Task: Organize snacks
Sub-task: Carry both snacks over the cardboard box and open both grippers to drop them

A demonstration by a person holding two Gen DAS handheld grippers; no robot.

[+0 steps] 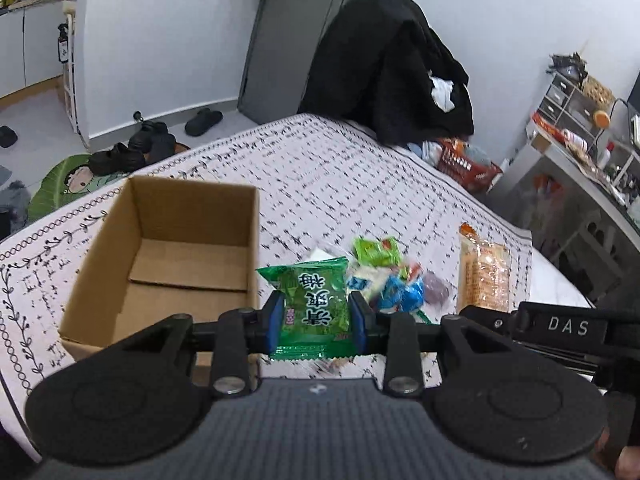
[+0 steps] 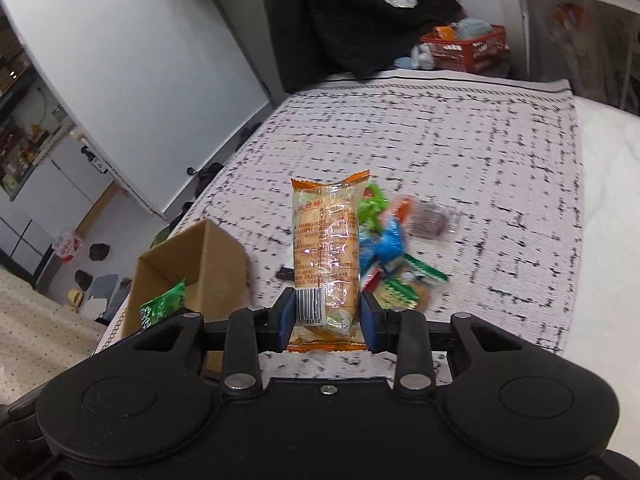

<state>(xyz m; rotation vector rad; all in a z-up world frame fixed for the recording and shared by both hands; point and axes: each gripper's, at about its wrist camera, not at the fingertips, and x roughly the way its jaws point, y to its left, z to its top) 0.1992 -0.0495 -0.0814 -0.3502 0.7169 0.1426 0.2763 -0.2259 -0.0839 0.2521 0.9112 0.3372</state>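
box (image 1: pixel 168 248) top open, unobstructed | snack pile (image 1: pixel 384 280) just right | cloth (image 1: pixel 320 168) beyond bare

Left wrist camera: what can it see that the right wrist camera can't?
Only the left wrist view shows the inside floor of the cardboard box, bare where visible, and the left gripper holding the green snack packet.

Only the right wrist view shows the right gripper holding the orange cracker packet.

Both show the box, both packets, the pile of loose snacks and the patterned cloth.
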